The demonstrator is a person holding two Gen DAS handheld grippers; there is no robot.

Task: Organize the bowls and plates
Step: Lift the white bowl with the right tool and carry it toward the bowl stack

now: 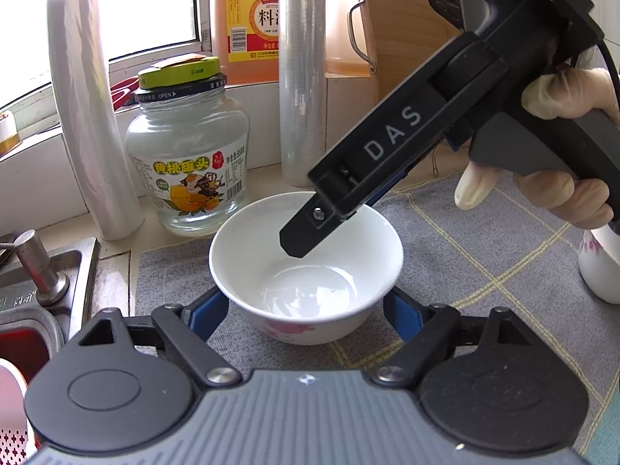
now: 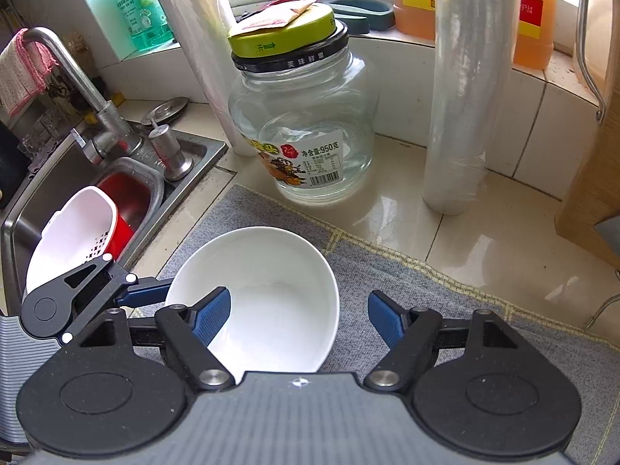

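A white bowl (image 1: 306,263) with a pink flower pattern stands on a grey checked mat (image 1: 484,263). My left gripper (image 1: 306,316) is open, its blue pads on either side of the bowl's base, close to it. My right gripper (image 2: 300,319) is open over the same bowl (image 2: 267,294): its left pad is inside the bowl, its right pad outside the rim. The right gripper's finger (image 1: 306,232) shows in the left wrist view, reaching down over the bowl's far rim. A second white flowered dish (image 1: 602,267) sits at the right edge.
A glass jar (image 1: 190,162) with a green lid, two cling-film rolls (image 1: 300,77) and an orange bottle (image 1: 248,19) stand behind the bowl. A steel sink (image 2: 116,193) with a tap, a red basin and a white colander lies to the left.
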